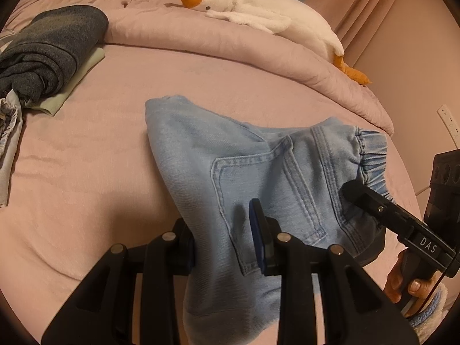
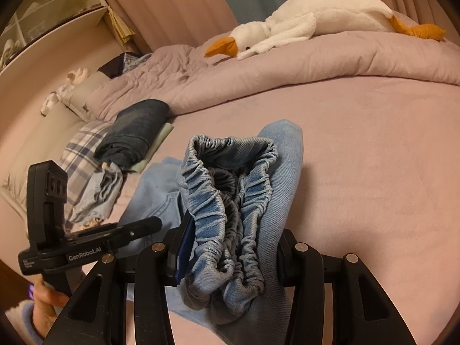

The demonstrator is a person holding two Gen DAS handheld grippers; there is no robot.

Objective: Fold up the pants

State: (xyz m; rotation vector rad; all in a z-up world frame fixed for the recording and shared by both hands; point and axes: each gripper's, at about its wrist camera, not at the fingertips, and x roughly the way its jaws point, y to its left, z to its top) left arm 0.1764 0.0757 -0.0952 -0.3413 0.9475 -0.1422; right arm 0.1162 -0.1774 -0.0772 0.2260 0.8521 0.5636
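Pink bed sheet (image 1: 86,149) underneath, and both claws are clamped on the light-blue pants (image 1: 230,158): left gripper (image 1: 227,247) mid-fabric, right gripper (image 2: 230,256) squeezing the bunched elastic waistband (image 2: 230,189).

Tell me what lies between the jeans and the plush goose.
Bare pink sheet, then the rolled duvet the goose lies on; the jeans are nearer. The left wrist view shows this.

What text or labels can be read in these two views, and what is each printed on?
"DAS" on the right gripper, on its body near the handle, seen in the left wrist view.
"GenRobot.AI" on the left gripper, on its side, seen in the right wrist view.
A small label left of "GenRobot.AI" on that gripper is too small to read.
No text shows on the jeans.
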